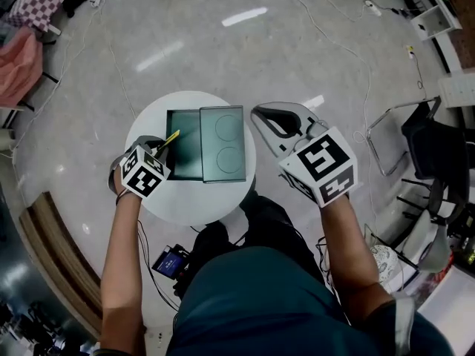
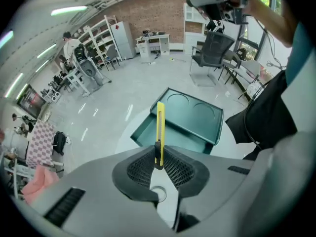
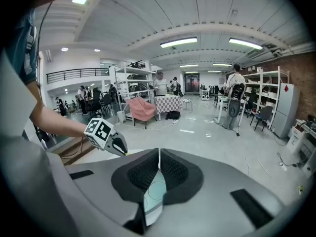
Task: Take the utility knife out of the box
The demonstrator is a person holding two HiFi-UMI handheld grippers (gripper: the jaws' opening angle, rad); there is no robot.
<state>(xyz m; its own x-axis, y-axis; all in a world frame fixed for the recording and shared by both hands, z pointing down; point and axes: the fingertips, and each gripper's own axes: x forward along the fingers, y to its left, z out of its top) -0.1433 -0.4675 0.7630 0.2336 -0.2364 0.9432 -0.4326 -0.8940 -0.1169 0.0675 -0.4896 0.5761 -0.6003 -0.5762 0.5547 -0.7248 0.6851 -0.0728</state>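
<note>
In the head view, the rear of the utility knife (image 1: 171,137) is hidden under the left tongs (image 1: 157,148), and part of the worktop (image 1: 185,202) near rim is covered by the person's body. In the left gripper view, the utility knife's lower end is buried between the pads. In the right gripper view, the box (image 3: 154,191) is masked by the right tongs (image 3: 159,154) except for 1 sliver. Distant people there are too small to be described.

Probably a lab-style workshop hall: metal shelving racks (image 3: 129,85), office chairs (image 2: 211,51), brick wall (image 2: 153,15), strip lights (image 3: 178,42).
</note>
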